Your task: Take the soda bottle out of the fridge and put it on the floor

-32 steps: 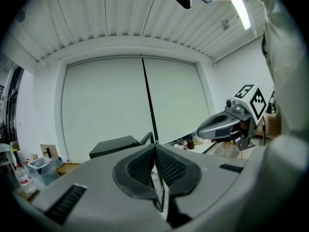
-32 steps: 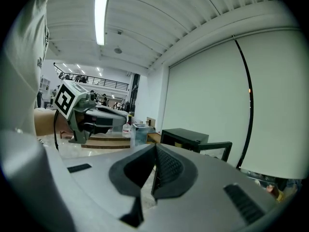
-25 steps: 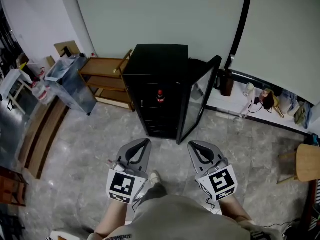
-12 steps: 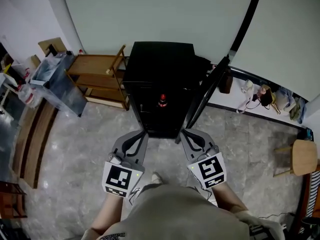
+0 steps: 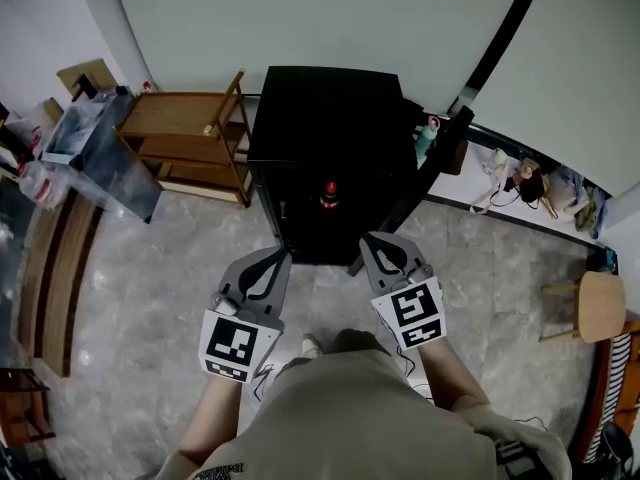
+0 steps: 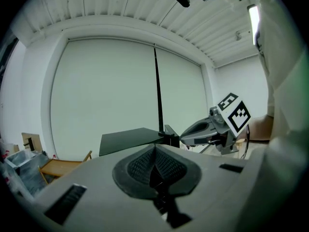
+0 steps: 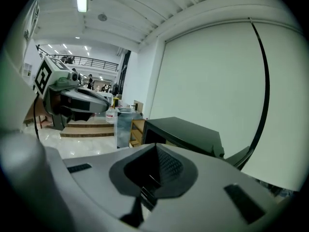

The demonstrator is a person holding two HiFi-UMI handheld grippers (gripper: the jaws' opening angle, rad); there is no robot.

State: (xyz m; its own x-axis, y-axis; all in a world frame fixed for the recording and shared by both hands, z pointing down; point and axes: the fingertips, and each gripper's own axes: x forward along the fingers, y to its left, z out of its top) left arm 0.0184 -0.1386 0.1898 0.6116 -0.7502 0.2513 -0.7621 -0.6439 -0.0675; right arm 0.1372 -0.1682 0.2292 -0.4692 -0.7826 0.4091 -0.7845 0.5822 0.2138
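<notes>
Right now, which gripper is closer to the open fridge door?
Right. The right gripper is just beside the door at its lower edge; the left gripper is farther off, in front of the other side of the fridge.

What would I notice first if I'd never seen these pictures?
A black fridge stands in the middle with its door open, and a red-capped soda bottle shows inside. Just in front, the left claw and right claw point at it, both shut and empty.
</notes>
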